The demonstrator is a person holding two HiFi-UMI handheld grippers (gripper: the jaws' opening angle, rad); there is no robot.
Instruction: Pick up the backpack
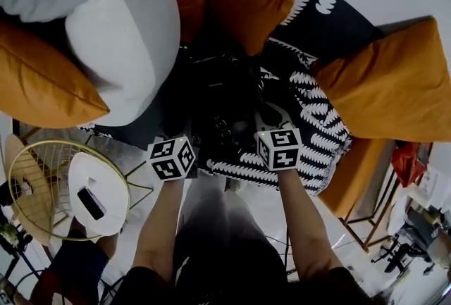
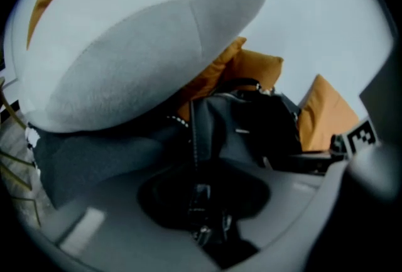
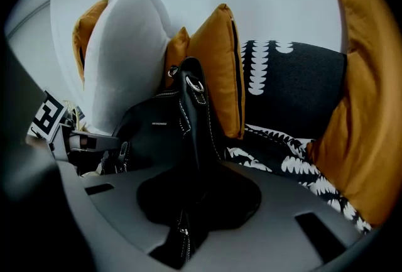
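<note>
Tongs both clenched: left tongs (image 2: 202, 205) pinch a stitched black strap with a buckle, right tongs (image 3: 187, 211) pinch another white-stitched strap. Both straps belong to the backpack (image 1: 227, 103), black, sitting on the sofa's patterned throw (image 1: 320, 110) and leaning toward the orange cushions (image 1: 246, 4). Grasp looks done. The lift off the seat is not yet done, judging by the bag resting there. Small white logo (image 3: 160, 123) on bag front, too small to read. No other legible writing.

Home living room: heaped orange cushions (image 1: 394, 85), black-and-white patterned throw (image 1: 317, 113), gold wire side table (image 1: 42, 177).
</note>
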